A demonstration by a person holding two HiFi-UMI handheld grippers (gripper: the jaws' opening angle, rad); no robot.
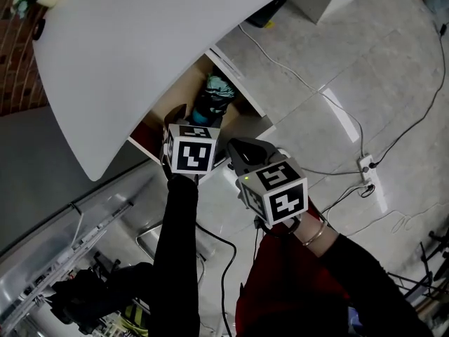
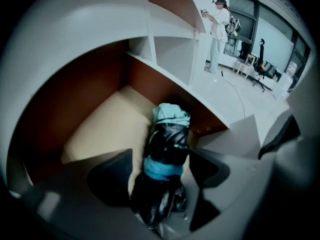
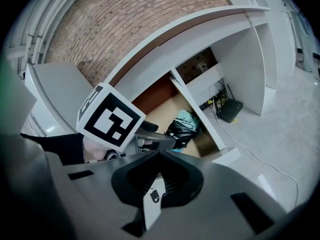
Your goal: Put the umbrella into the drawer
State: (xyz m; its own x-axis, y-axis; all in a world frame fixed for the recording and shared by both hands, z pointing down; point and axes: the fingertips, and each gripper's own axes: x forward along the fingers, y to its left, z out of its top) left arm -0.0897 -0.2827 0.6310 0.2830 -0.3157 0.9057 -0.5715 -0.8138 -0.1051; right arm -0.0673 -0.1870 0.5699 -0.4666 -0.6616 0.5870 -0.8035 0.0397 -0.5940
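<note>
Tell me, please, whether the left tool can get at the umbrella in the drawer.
Probably yes: the left tool hangs over the open drawer, jaws apart either side of the umbrella, with nothing in between.

An open drawer (image 2: 102, 131) sat below a white curved desk top (image 1: 140, 48), whose edge overhung the drawer's back part, so the way in from above was at the front. A folded black and teal umbrella (image 2: 167, 146) filled the drawer's right side, near the brown side wall. To its left the pale drawer bottom lay bare. The left gripper (image 2: 160, 171) hung over the opening, jaws wide on either side of the umbrella, not pressing it. The right gripper (image 1: 242, 153), jaws together, crowded in just beside it. The tiled floor (image 1: 379, 55) to the right was open, crossed by thin cables (image 1: 295, 76).
</note>
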